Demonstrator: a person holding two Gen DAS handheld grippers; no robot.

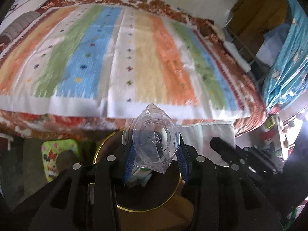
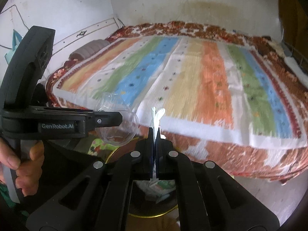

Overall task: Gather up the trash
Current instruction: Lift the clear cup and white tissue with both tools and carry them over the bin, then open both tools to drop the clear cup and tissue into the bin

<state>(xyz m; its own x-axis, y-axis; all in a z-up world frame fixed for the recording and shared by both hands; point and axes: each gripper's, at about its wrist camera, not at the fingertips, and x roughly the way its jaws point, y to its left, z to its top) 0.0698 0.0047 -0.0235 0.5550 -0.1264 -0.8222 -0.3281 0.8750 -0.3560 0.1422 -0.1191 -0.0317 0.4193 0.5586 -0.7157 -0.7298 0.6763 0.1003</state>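
Nearest, at 6 o'clock below both grippers, the gold-rimmed bin [image 1: 100, 150] gapes beside the bed [image 1: 134, 57] edge, the left gripper [image 1: 156, 152] jaws part-open clamping a crushed clear plastic cup [image 1: 154, 140], the right gripper [image 2: 154, 134] jaws fully closed, pinching a white tissue [image 2: 156, 115] over it

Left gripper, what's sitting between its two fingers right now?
A crushed clear plastic cup, pinched between the blue fingers of the left gripper, above the gold-rimmed bin. Left wrist view shows it.
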